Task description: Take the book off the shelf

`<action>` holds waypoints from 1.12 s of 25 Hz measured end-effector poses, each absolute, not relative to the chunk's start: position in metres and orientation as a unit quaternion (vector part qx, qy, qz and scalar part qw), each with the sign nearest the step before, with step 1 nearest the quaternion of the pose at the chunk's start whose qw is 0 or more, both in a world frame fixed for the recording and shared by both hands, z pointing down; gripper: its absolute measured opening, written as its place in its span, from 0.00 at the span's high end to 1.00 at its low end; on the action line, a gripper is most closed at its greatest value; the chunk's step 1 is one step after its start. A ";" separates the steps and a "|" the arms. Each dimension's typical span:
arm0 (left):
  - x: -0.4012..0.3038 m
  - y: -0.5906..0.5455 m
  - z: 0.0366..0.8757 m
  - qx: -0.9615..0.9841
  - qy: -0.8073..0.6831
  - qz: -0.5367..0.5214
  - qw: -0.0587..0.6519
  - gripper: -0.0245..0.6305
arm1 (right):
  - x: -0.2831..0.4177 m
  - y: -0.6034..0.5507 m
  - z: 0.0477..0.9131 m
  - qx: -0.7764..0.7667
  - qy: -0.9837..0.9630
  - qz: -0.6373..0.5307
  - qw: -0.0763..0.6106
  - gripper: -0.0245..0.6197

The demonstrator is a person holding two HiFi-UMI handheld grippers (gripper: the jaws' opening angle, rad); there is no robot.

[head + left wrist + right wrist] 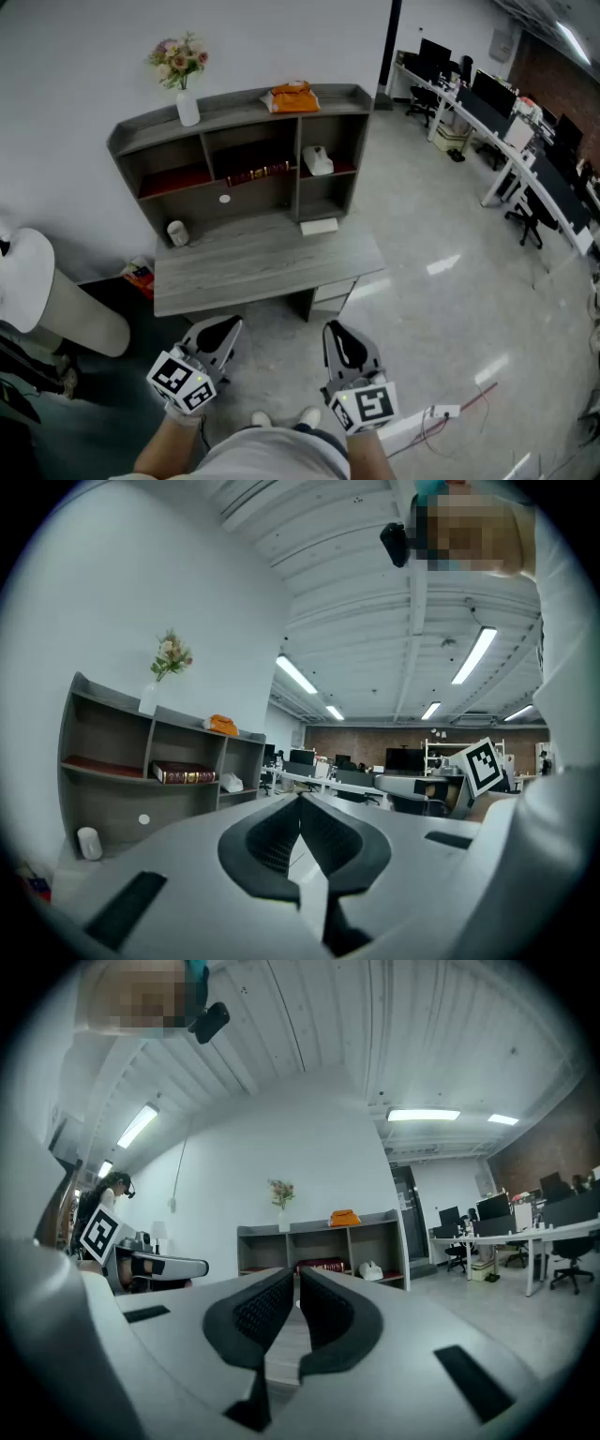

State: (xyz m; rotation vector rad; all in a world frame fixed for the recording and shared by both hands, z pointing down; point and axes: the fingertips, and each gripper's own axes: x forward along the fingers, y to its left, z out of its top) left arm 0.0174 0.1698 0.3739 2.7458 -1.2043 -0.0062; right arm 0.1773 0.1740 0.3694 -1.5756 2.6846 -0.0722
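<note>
A dark red book [258, 174] with gold lettering lies flat in the middle compartment of the grey shelf unit [141, 136] at the back of a grey desk [267, 267]. The book [185, 774] also shows in the left gripper view, and the book [322, 1266] in the right gripper view. Both grippers hang low in front of the desk, well short of the shelf. My left gripper [228, 325] [301, 799] is shut with nothing in it. My right gripper [334, 329] [296, 1273] has its jaws together and holds nothing.
A vase of flowers [186, 101] and an orange object [293, 97] stand on the shelf top. A white object [318, 160] sits in the right compartment. A white box [319, 226] and a small white cylinder [177, 232] rest on the desk. Office desks [511, 131] run along the right, a white chair [28, 281] at left.
</note>
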 end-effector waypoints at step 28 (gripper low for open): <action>0.079 0.117 0.425 0.888 -0.449 0.039 0.093 0.94 | 0.245 0.106 0.415 -0.477 0.875 -0.078 0.023 0.91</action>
